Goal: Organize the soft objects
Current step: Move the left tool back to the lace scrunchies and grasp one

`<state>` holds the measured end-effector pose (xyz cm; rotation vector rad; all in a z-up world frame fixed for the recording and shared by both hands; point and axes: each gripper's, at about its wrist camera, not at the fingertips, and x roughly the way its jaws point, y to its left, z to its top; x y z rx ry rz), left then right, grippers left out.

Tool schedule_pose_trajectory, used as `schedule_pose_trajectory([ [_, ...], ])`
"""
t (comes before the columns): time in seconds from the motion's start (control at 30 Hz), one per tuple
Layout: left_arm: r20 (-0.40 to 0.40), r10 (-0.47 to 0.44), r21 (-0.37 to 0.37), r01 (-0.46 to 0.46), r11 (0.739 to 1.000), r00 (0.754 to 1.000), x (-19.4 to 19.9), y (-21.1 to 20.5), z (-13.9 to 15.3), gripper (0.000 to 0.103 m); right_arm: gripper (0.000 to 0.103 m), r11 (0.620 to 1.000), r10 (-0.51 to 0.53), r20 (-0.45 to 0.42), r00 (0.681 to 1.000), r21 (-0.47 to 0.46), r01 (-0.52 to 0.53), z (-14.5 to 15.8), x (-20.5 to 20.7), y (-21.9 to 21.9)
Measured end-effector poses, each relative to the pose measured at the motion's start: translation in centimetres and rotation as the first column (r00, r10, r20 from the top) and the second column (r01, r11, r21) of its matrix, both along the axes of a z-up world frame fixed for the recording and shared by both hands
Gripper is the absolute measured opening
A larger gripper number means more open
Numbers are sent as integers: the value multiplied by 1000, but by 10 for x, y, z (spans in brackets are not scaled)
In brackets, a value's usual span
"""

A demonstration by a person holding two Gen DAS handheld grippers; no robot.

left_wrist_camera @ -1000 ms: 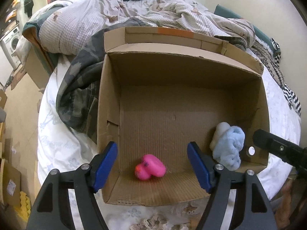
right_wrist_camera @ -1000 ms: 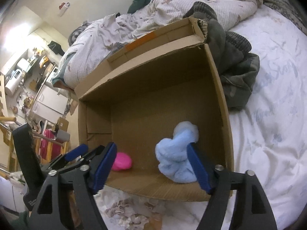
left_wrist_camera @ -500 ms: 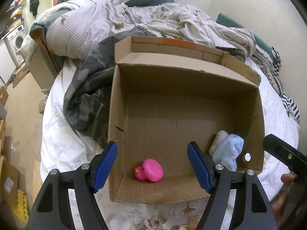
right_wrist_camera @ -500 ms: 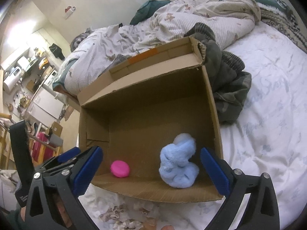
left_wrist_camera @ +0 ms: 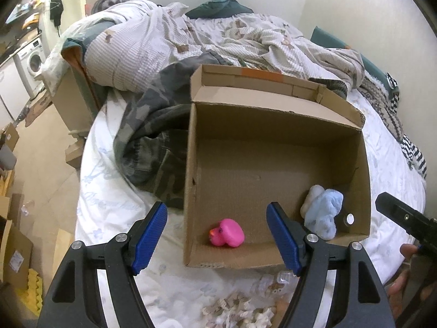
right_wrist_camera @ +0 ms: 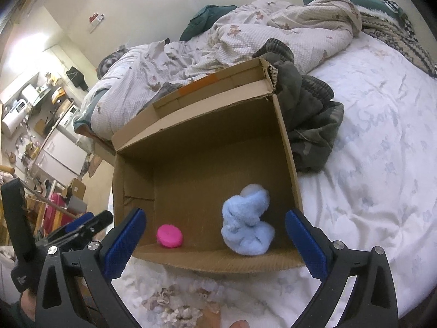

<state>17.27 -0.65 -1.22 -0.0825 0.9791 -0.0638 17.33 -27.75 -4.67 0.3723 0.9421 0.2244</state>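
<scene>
in corrugated box (left_wrist_camera: 273,125), fluffy blue plush (left_wrist_camera: 323,213)

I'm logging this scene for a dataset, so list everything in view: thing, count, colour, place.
box: 1, brown cardboard, open, on the bed
duck: 1, pink, in the box, near left corner
plush: 1, light blue and white, in the box, near right corner
jacket: 1, camouflage, against the box's left and far sides
quilt: 1, pale patterned, behind the box
sheet: 1, white, covering the bed
washer: 1, white, far left
left tongs: blue pads, open, empty
right tongs: blue pads, open, empty
</scene>
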Motion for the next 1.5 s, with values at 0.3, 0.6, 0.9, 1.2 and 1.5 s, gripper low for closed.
schedule_pose_trajectory([
  [0.3, -12, 26, -12, -26, 1000, 1000, -27, 13, 3, 73, 103, 1000, 0, -11, 1000, 7, 0, 1, -19, 0],
  [0.6, -22, 37, -17, -37, 999, 999, -53, 18, 0, 73, 103, 1000, 20, -22, 1000, -7, -20, -3, -41, 7],
  [0.9, -44, 44, -11, -44, 999, 998, -66, 28, -10, 73, 103, 999, 45, -68, 997, -10, -46, -15, -58, 9],
  [1.2, -111, 62, -6, -63, 998, 992, -67, 45, -30, 73, 103, 998, 61, -203, 977, 8, -61, -39, -61, 11],
  [1.5, -304, -27, -94, -2, 996, 952, -66, 28, -71, 71, 103, 997, 81, -291, 953, 11, -81, -59, -57, 21],
])
